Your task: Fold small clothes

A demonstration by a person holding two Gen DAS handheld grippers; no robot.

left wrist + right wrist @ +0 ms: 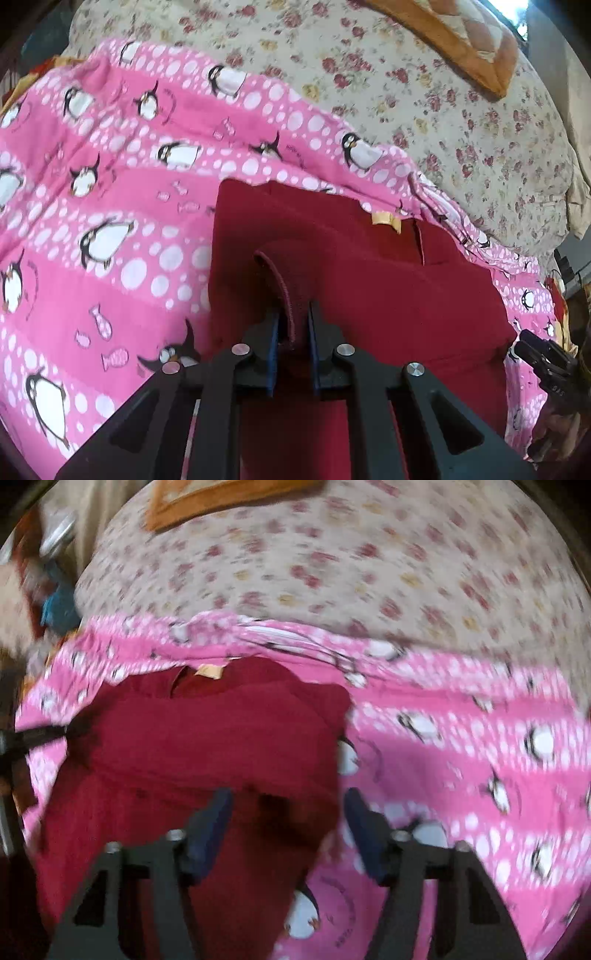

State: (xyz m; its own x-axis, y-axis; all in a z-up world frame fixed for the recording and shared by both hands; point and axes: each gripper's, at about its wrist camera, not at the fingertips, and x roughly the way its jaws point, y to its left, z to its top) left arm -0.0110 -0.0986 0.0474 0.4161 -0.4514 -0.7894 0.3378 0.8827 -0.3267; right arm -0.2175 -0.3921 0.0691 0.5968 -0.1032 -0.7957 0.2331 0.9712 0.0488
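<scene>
**Left tool pinching red garment hem, right tool spread wide at its edge**

Landmark: the pink penguin blanket (pixel 110 206), spread over a floral bedsheet (pixel 424 110). The dark red garment (pixel 369 266) lies on the blanket's near part, its yellow neck label (pixel 386 219) toward the blanket's far edge.

Left tool (pixel 294 321): narrow, clamped on a raised fold of the garment's stitched hem, lifted off the blanket. Cloth bunches between the blue pads (pixel 274 354).

Right tool (pixel 288 801): wide apart, nothing between the fingers, hovering over the garment's right border where red meets the blanket. Right view is motion-blurred, so contact with cloth can't be told.

An orange-trimmed cushion (pixel 472 48) sits beyond the blanket on the sheet.

Handling judgement: soft, light knit, drapes and sags, no stiffness, not fragile. Likely to slide a bit on the blanket. Best grip is the stitched hem or a corner, thicker there; pinching mid-panel risks grabbing the blanket too. A matching edge grip on the right would keep the fold even.
</scene>
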